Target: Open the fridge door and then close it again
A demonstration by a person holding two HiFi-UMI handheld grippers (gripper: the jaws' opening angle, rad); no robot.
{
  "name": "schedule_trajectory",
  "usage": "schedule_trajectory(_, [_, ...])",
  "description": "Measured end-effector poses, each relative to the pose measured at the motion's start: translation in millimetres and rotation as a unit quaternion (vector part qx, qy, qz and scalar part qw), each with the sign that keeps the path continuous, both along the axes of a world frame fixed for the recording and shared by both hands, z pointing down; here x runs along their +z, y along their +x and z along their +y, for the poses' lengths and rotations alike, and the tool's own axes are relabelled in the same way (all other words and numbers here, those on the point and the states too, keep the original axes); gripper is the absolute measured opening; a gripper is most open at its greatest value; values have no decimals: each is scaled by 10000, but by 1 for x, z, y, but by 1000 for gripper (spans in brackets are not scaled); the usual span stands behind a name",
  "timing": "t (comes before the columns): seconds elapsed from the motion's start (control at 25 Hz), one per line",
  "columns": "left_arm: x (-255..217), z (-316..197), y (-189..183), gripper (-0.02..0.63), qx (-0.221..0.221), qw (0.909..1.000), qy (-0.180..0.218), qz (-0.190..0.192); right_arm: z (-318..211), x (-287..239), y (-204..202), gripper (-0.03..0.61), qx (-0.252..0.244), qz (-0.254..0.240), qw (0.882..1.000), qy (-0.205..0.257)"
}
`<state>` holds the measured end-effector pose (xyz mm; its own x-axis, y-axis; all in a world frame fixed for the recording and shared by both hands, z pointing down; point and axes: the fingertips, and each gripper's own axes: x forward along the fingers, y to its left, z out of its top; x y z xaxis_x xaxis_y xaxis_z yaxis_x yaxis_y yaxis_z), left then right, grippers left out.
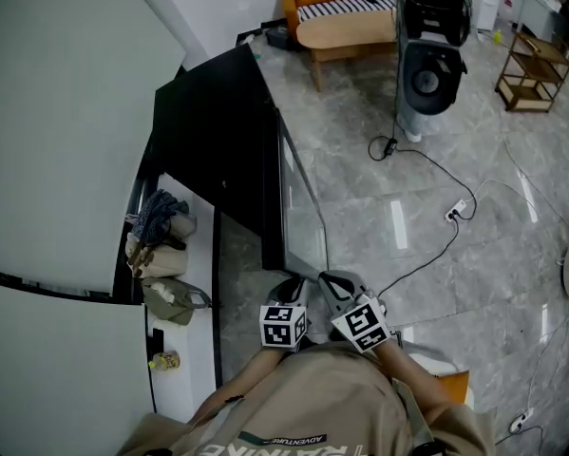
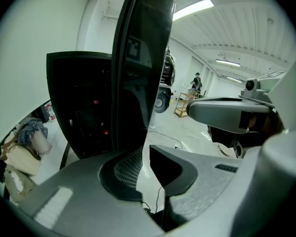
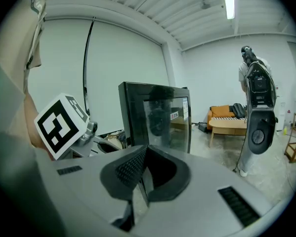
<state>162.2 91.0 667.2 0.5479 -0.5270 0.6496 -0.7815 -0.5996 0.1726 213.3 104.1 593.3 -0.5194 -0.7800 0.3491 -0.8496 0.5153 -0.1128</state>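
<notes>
When looking down from the head view, find the black fridge (image 1: 213, 131) on the grey floor (image 1: 493, 274) against the white wall (image 1: 66, 112), with its glass fridge door (image 1: 303, 207) swung open and edge-on toward the person. Just short of that near edge, see the left gripper (image 1: 289, 286) and the right gripper (image 1: 331, 281) side by side, above a beige shirt (image 1: 312, 407). In the left gripper view, read the tongs as narrowly apart and empty, with the door's dark edge towering just beyond the left pad (image 2: 128, 167); cannot tell whether touching. In the right gripper view, read the tongs as drawn together at the tips, gripping nothing, apart from the glass. Left of the fridge, note bags (image 1: 161, 255) along a white ledge (image 1: 184, 369); at the floor's far edge, an orange sofa (image 1: 336, 12).
</notes>
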Motion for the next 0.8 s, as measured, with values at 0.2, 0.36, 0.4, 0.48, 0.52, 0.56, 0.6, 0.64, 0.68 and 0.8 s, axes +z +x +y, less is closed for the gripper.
schedule_trajectory(0.2, [1,2,11,2,264,9995,2,170,0,1,7,-5,53,162,9999,12])
schedule_trajectory(0.36, [2,5,14,2,468,9983,29,342,-2,1,8,-5,20,240,9997,63])
schedule_trajectory(0.4, [1,6,14,2,469,9983,51,349,-4,1,8,-5,28,215,9997,73])
schedule_trajectory(0.48, [-2,10,11,2,459,9980,45,423,-6,1,9,-5,34,171,9998,73])
schedule_trajectory(0.52, [-4,12,9,1,448,9979,31,466,-7,1,8,-5,22,151,9999,65])
schedule_trajectory(0.56, [-5,13,6,0,425,9978,18,504,-8,1,7,-5,0,134,9999,58])
schedule_trajectory(0.6, [-7,12,2,2,387,9978,16,535,-10,2,5,-5,-28,121,9999,54])
schedule_trajectory(0.64, [-9,10,-2,0,340,9979,30,556,-13,2,2,-5,-59,108,9999,49])
schedule_trajectory(0.68, [-11,8,-6,1,290,9979,54,570,-15,3,-1,-5,-92,95,9999,37])
schedule_trajectory(0.8, [-19,7,-18,1,155,9978,119,633,-18,8,-10,-5,-191,56,9998,-43])
